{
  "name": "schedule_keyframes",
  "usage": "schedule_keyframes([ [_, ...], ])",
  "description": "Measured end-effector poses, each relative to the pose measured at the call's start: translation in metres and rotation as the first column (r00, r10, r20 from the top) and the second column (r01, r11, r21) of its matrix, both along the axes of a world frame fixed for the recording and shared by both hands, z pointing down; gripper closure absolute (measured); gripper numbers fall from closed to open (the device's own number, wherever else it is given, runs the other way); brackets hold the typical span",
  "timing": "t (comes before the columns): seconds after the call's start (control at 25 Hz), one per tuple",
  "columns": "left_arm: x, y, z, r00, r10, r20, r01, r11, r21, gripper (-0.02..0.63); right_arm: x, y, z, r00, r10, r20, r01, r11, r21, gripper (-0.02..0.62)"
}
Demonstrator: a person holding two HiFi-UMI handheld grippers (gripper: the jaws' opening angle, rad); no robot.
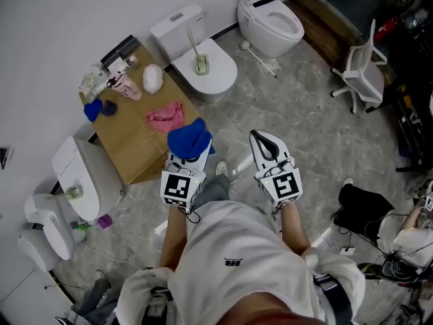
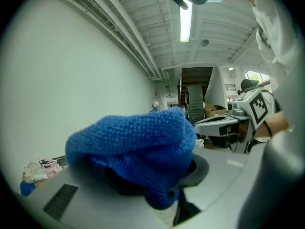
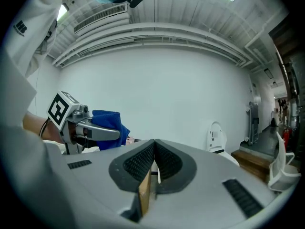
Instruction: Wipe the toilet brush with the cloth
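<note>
Cloth (image 1: pixel 189 139) of blue colour is bunched up in the left claw (image 1: pixel 191 160), whose two jaws are clamped on it. In the left gripper view the fabric fills the space over the pads and hangs a little over the front. The right claw (image 3: pixel 153 147) has its jaws pressed together with nothing between them, and it is held just beside the left one, both in front of the person's body and pointing away from it. The toilet brush (image 1: pixel 194 46) stands upright with its white handle up, in what seems to be a small holder, though the head view shows it too small to be sure. It stands on the closed lid of a white toilet (image 1: pixel 216 80), well apart from both claws. Between the claws and that toilet is a brown worktop (image 1: pixel 135 151). A pink cloth (image 1: pixel 166 117) lies crumpled on it near the side closer to the toilet, and some small things are gathered at the far corner. A second toilet (image 1: pixel 270 19) with open seat stands further to the right by the wall, and a white office chair (image 1: pixel 362 70) is near the right edge.
</note>
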State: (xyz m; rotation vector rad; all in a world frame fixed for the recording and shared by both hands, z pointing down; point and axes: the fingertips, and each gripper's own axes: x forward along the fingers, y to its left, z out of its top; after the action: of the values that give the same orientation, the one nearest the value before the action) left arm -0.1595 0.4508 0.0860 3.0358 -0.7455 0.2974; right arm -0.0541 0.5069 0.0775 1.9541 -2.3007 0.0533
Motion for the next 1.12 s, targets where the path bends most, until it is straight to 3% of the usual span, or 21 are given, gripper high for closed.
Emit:
schedule_keyframes([
  [0.44,0.026,-0.115,0.015,1.0,0.009,-0.007,-0.009,0.999,-0.034,0.471,0.022,-0.11,0.018,1.0,0.01,-0.011,-0.011,0.999,-0.049,0.599],
  [1.12,0.064,-0.224,0.044,1.0,0.012,-0.01,-0.013,0.997,-0.075,0.471,0.051,-0.221,0.035,1.0,-0.015,-0.025,0.013,0.996,-0.087,0.6],
])
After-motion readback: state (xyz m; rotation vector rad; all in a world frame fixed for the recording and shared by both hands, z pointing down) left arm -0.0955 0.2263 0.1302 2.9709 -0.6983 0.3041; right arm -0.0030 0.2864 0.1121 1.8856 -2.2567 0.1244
